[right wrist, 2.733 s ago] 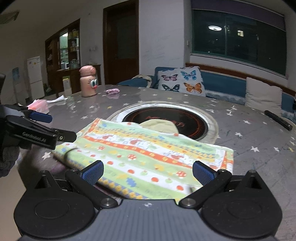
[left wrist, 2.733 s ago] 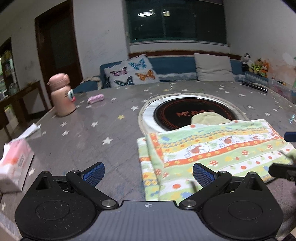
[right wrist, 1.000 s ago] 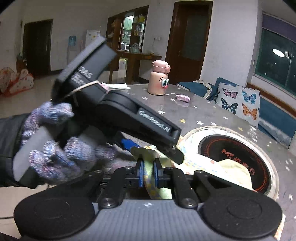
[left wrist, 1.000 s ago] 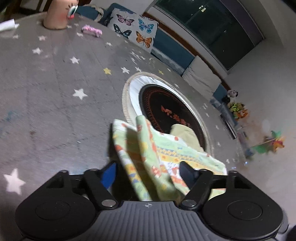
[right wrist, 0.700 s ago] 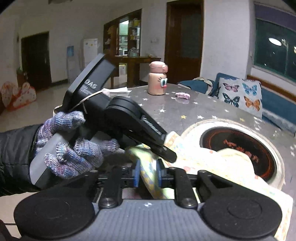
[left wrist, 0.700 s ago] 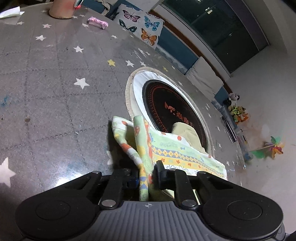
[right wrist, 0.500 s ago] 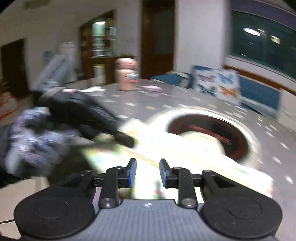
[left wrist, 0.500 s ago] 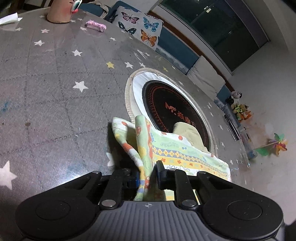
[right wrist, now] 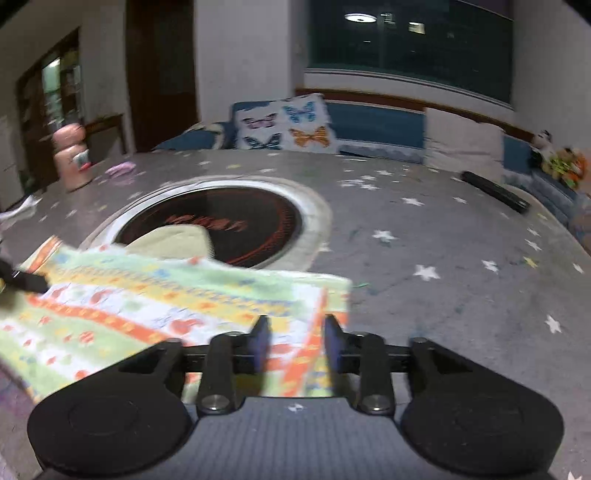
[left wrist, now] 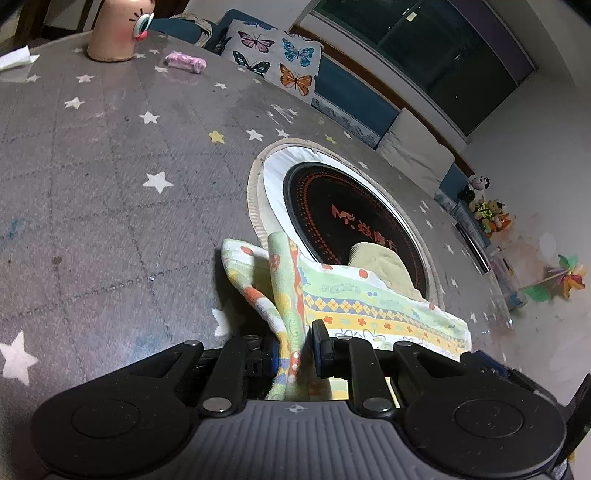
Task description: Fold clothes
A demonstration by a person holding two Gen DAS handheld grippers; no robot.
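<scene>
A folded garment (left wrist: 354,299) with green, yellow and orange printed bands lies on the grey star-patterned table (left wrist: 110,192), partly over a round black hotplate (left wrist: 343,214). My left gripper (left wrist: 295,350) is shut on the garment's raised left corner. In the right wrist view the same garment (right wrist: 155,302) lies flat and blurred. My right gripper (right wrist: 295,341) is open over its right edge and holds nothing. The left gripper's tip (right wrist: 26,282) shows at the left edge of that view.
A pink character bottle (left wrist: 118,29) and a small pink item (left wrist: 184,62) stand at the table's far left. A black rod (right wrist: 495,190) lies far right. A sofa with a butterfly cushion (left wrist: 273,62) stands behind the table. Toys (left wrist: 487,214) sit at the right.
My right gripper has let go of the left corner, opened and swung to the garment's right edge. My left gripper closed on the left corner and keeps holding it up.
</scene>
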